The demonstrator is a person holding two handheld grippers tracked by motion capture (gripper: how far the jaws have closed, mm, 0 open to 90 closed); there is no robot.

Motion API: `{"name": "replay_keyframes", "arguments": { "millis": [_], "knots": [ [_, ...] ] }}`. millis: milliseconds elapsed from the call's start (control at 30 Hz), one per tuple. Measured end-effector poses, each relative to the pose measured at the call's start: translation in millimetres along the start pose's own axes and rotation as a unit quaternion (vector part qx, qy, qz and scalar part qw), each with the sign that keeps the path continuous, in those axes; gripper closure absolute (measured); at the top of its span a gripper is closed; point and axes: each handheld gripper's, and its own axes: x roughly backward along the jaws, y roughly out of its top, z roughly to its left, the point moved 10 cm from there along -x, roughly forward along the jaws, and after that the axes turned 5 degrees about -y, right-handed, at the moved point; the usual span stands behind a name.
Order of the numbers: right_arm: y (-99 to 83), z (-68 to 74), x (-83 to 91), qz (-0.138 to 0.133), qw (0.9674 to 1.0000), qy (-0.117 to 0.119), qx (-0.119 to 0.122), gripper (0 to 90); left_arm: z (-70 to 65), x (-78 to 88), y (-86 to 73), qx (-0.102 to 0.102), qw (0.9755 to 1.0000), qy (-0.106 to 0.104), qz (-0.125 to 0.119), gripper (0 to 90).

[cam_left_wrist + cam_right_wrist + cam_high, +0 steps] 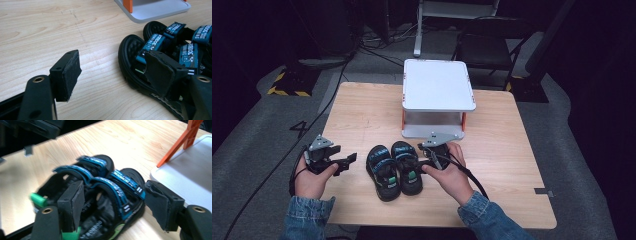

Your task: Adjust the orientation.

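Flanking two black sandals (393,170), two open-jawed hand-held grippers (351,159).

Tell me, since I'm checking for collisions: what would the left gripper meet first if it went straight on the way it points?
Most likely the nearer black sandal. The left gripper is open and aimed across bare table toward the pair; the sandal's side lies just beyond its tips, though depth is hard to judge.

Ahead of you, a white two-tier stand (438,84) with orange posts sits at the far edge of the wooden tabletop (362,112).
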Motion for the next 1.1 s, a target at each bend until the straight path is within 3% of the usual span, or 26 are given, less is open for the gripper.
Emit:
{"name": "replay_keyframes", "arguments": {
  "millis": [67, 167, 200, 233, 267, 367, 467, 567, 700, 867, 900, 1033, 1100],
  "knots": [
    [1.3, 2.6, 3.0, -0.004, 1.0000, -0.002, -0.006, 25.8, 1.0, -0.3, 1.2, 0.002, 1.0000, 0.000, -0.002, 28.7],
    [3.5, 9.3, 6.6, -0.016, 0.9998, 0.007, -0.010, 26.1, 1.4, -1.8, 1.6, 0.003, 1.0000, 0.000, -0.002, 28.6],
    [7.2, 11.3, 7.7, -0.033, 0.9988, -0.014, -0.033, 30.0, 0.6, -2.7, 1.8, 0.004, 1.0000, -0.003, -0.002, 28.6],
    [7.2, 11.3, 7.7, -0.033, 0.9988, -0.014, -0.033, 30.0, 0.6, -2.7, 1.8, 0.004, 1.0000, -0.003, -0.002, 28.6],
    [6.8, 18.8, 9.6, -0.030, 0.9992, 0.003, -0.025, 40.6, 0.8, -3.1, 2.3, 0.003, 1.0000, -0.003, -0.002, 28.6],
    [2.8, 30.4, 12.6, -0.013, 0.9992, 0.032, -0.020, 44.7, 0.0, -3.6, 4.1, 0.004, 1.0000, -0.006, -0.003, 28.5],
    [-0.9, 33.2, 14.5, 0.000, 0.9992, 0.037, -0.015, 51.0, 0.1, -3.4, 4.5, 0.002, 1.0000, -0.006, -0.003, 28.5],
    [-1.5, 38.7, 13.9, -0.005, 0.9972, 0.058, -0.047, 50.9, 0.2, -3.5, 4.2, 0.001, 1.0000, -0.005, -0.002, 28.5],
    [-3.8, 43.6, 10.9, 0.001, 0.9978, 0.056, -0.037, 48.2, 1.7, -2.1, 2.7, 0.003, 1.0000, -0.004, -0.002, 28.5],
    [-4.6, 46.2, 6.9, 0.002, 0.9983, 0.036, -0.046, 42.1, 0.9, -2.0, 2.4, 0.004, 1.0000, -0.006, -0.002, 28.4],
    [-6.6, 44.6, 2.0, 0.010, 0.9979, 0.027, -0.057, 42.5, 0.6, -2.9, 3.2, 0.003, 1.0000, -0.006, -0.002, 28.5],
    [-9.5, 43.8, -7.6, 0.022, 0.9967, 0.026, -0.074, 44.3, -0.3, -4.6, 3.8, 0.002, 1.0000, -0.008, -0.001, 28.4],
    [-11.6, 40.9, -22.5, 0.034, 0.9941, 0.023, -0.101, 45.0, -0.2, -5.5, 4.0, 0.003, 1.0000, -0.009, -0.001, 28.4]
  ]
}}
